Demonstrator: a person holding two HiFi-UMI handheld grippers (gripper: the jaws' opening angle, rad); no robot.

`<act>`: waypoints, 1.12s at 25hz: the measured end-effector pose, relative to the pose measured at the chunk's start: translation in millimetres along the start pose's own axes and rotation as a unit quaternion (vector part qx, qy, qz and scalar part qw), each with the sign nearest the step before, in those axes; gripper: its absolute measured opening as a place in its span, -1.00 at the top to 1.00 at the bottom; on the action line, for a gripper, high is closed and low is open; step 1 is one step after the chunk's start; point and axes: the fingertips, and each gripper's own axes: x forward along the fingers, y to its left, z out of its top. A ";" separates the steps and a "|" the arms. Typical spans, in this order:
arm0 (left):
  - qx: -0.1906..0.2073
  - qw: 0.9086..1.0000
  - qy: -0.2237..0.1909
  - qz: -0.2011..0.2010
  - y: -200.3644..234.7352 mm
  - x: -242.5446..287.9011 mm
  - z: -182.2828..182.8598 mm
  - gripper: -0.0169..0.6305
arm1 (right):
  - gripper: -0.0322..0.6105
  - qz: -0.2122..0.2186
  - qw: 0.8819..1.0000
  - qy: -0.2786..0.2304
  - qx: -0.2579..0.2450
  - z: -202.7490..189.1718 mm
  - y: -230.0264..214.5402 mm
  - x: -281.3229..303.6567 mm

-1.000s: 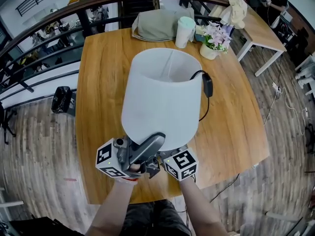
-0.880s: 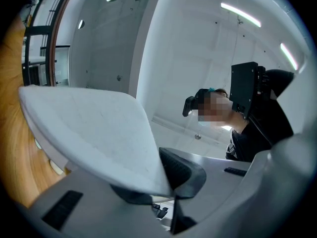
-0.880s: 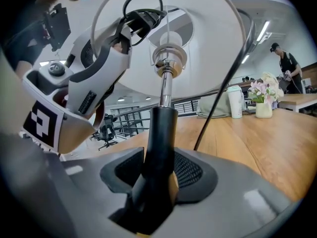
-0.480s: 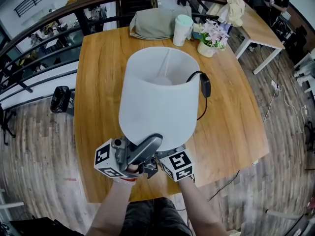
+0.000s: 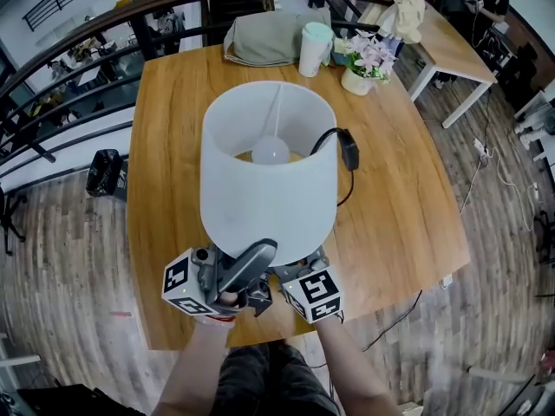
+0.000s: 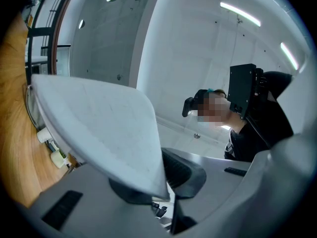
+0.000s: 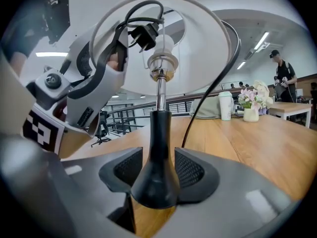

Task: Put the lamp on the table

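Lamp (image 5: 269, 180) stands upright on the wooden counter (image 5: 173, 146), near the edge closest to me, its white shade (image 5: 264, 202) open at the top so the bulb (image 5: 270, 151) shows inside. My left tool (image 6: 158, 182) is clamped on the lower rim of the shade, with the thin white wall pinched between the pads. My right tool (image 7: 158, 170) sits low at the lamp's foot. Its jaws are opening, and the black stem (image 7: 159, 133) rises between them with a pad on either side and neither one pressing on it. The flared black base rests on the wood just in front of that tool.

A black cord (image 5: 334, 189) hangs over the right side of the shade, with a switch block (image 5: 348, 150) on it, and trails down onto the counter to the lamp's right. Beyond the lamp, along the far edge of the counter, are a grey bag (image 5: 264, 40), a pale cup (image 5: 315, 48) and a small pot of flowers (image 5: 360, 68) — all well apart from the lamp. In the left gripper view a person with a head rig shows past the shade.
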 end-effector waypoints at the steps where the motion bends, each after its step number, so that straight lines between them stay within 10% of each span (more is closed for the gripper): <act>1: 0.000 1.000 0.000 0.001 -2.0 -1.0 -0.9 0.82 | 0.25 0.000 1.000 0.000 -0.001 -0.3 0.9 -3.3; 14: 0.007 1.000 0.011 0.009 -15.9 -10.8 -18.5 0.79 | 0.88 -0.006 1.000 -0.015 -0.005 -0.8 7.7 -28.8; 28: 0.010 1.000 0.019 0.012 -29.7 -23.5 -33.1 0.74 | 0.88 0.004 1.000 -0.011 -0.007 -8.9 20.8 -43.9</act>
